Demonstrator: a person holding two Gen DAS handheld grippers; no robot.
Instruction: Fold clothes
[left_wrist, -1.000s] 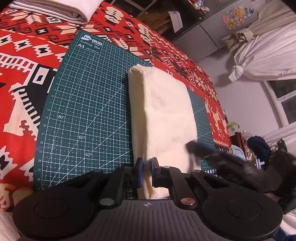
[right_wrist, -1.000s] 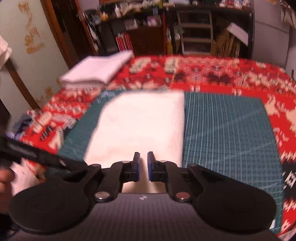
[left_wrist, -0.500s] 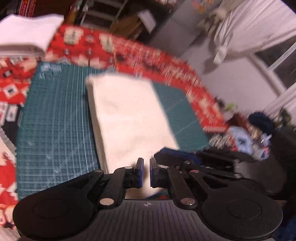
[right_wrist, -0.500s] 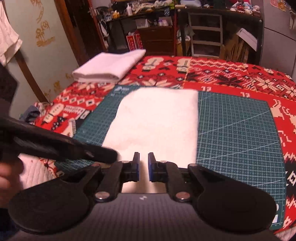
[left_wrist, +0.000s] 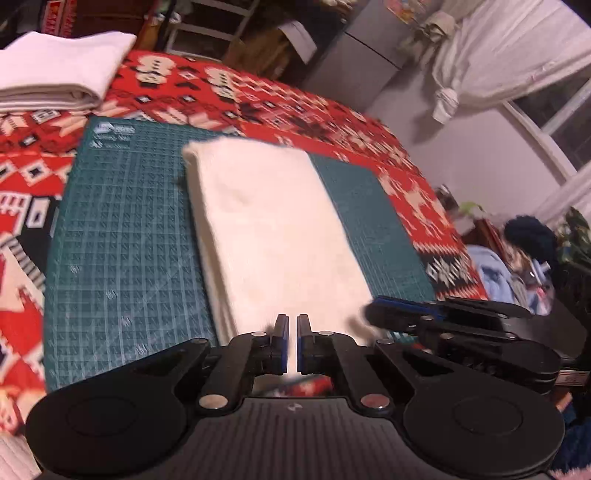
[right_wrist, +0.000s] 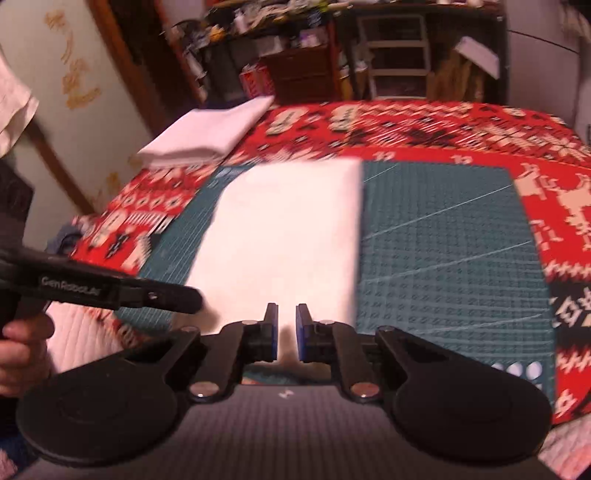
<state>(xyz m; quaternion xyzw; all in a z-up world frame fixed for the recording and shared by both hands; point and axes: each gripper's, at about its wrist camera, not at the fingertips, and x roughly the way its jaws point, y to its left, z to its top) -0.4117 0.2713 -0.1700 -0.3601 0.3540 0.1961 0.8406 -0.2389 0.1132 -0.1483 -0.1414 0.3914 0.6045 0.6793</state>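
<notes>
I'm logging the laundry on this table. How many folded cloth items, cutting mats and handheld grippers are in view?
Folded cloth items: 2, the cream cloth on the mat and the white stack at the table's far corner
Cutting mats: 1, the green mat
Grippers: 2, left gripper and right gripper
Total: 5

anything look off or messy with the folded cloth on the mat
Nothing stands out. The cream folded cloth lies flat on the green cutting mat, edges fairly straight, sitting toward one side rather than centred. A second folded white pile rests neatly on the red patterned cover. Motion blur hides fine creases.
</notes>
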